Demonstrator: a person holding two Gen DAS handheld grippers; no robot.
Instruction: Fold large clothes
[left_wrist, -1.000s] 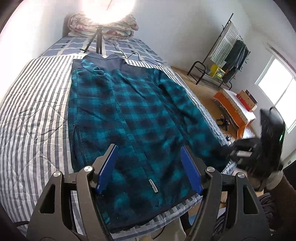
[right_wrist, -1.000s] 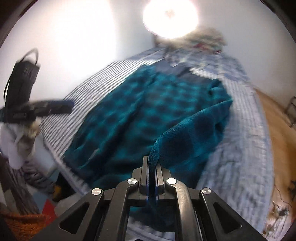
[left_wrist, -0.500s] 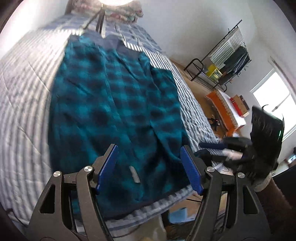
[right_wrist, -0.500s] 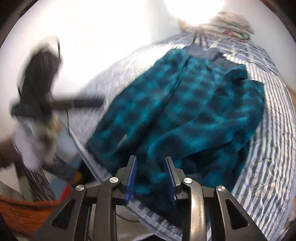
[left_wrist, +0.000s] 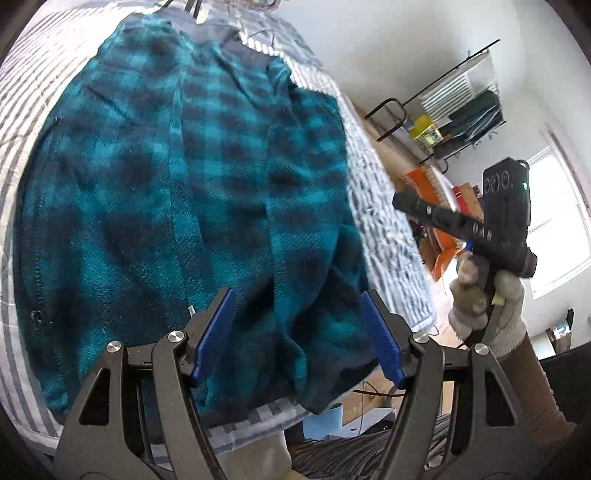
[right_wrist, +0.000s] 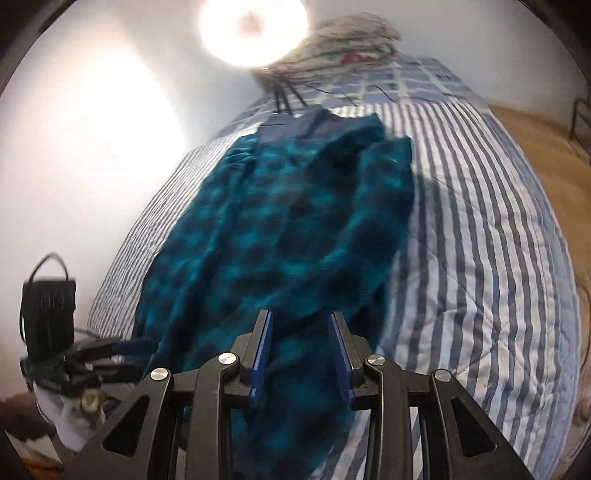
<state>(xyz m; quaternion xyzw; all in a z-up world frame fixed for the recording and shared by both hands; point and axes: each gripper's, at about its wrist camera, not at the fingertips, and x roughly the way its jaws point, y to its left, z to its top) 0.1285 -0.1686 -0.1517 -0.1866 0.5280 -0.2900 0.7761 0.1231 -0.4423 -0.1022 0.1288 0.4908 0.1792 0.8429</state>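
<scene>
One teal plaid fleece jacket (left_wrist: 177, 206) lies flat on the striped bed (right_wrist: 480, 258), its long axis running from the hem at 6 o'clock, at the bed's near edge, up to the collar at 12 o'clock by the pillows. One sleeve appears laid over the body along the 3 o'clock side, so the garment reads as a narrowed strip, partly folded.

The left claw (left_wrist: 297, 332) stands spread wide with nothing between its blue pads (left_wrist: 212, 328); it hovers above the hem, the jacket stretching away from it toward 12 o'clock. The right claw (right_wrist: 301, 350) is parted more narrowly, also empty, and looks down on the hem's other side, with the folded sleeve running up toward 1 o'clock. In the left wrist view it sits at 3 o'clock, held in a gloved hand (left_wrist: 487, 306) off the bed's edge.

Both claws are close to the hem, but the left appears nearer, directly over the cloth. The coming move likely turns on this: the hem lies just below and ahead of each claw, square to the long axis, so a lengthwise fold toward the collar would start there.

Count: one jacket, two claws, one bed
</scene>
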